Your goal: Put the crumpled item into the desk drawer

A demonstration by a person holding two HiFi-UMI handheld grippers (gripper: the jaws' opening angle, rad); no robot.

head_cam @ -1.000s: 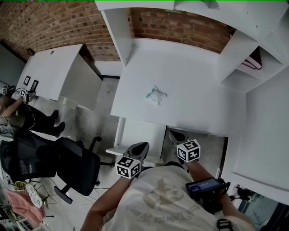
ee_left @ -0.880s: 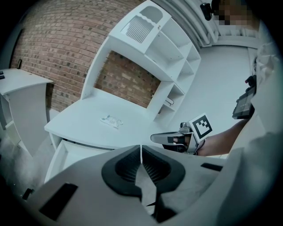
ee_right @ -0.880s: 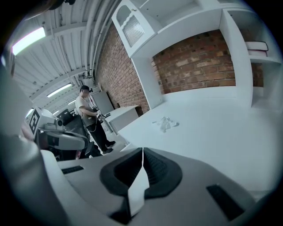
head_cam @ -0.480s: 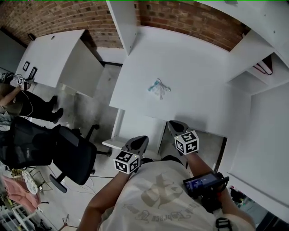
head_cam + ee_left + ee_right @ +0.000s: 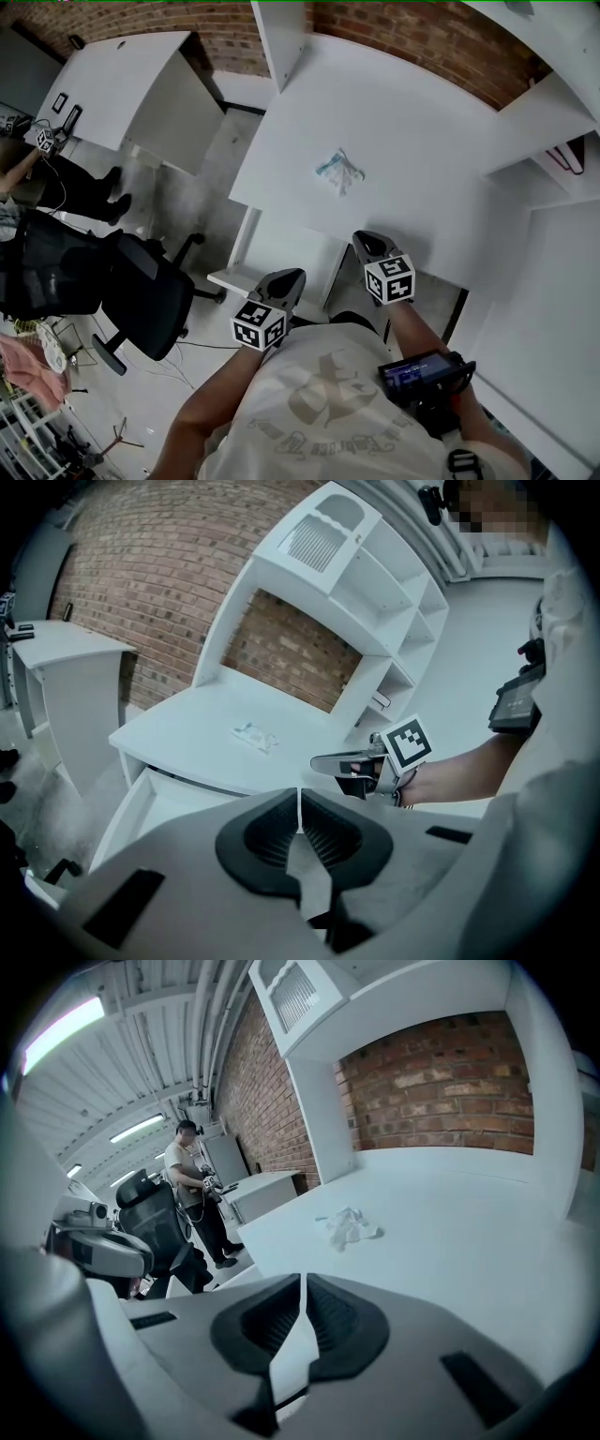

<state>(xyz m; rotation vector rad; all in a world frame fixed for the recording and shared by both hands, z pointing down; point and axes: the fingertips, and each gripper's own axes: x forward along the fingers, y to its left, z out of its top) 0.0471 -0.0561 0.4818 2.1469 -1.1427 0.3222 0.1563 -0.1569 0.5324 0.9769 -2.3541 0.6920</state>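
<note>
1. Spanning most of the head view, one white tabletop [image 5: 422, 131] stands against a brick wall. A second desk [image 5: 122, 84] stands apart on the left, with one black office chair [image 5: 141, 291] on the floor nearer the person.
2. One drawer [image 5: 281, 258] hangs under the tabletop's near-left edge. It is pulled out, and what shows of its white inside in the left gripper view looks bare.
3. There are two claws. The left claw [image 5: 286, 281] hovers above the open drawer with its pads pressed together and nothing between them. The right claw [image 5: 368, 246] sits just beside the tabletop's near edge, likewise closed tight and empty, aimed towards the task's thing.
4. One crumpled item [image 5: 339, 172] lies alone near the middle of the tabletop, well apart from both claws. It is pale with a bluish tint; whether it is paper or thin plastic film I cannot tell.
5. Judging by its loose folds, it should be very light and soft.
   - It will likely flatten under the pads rather than resist, and a nudge could slide it across the smooth surface.
   - A hold on the thickest bunched centre seems safest, since the thin trailing corners could slip out or tear.
   - The right claw must open before closing down on it.
</note>
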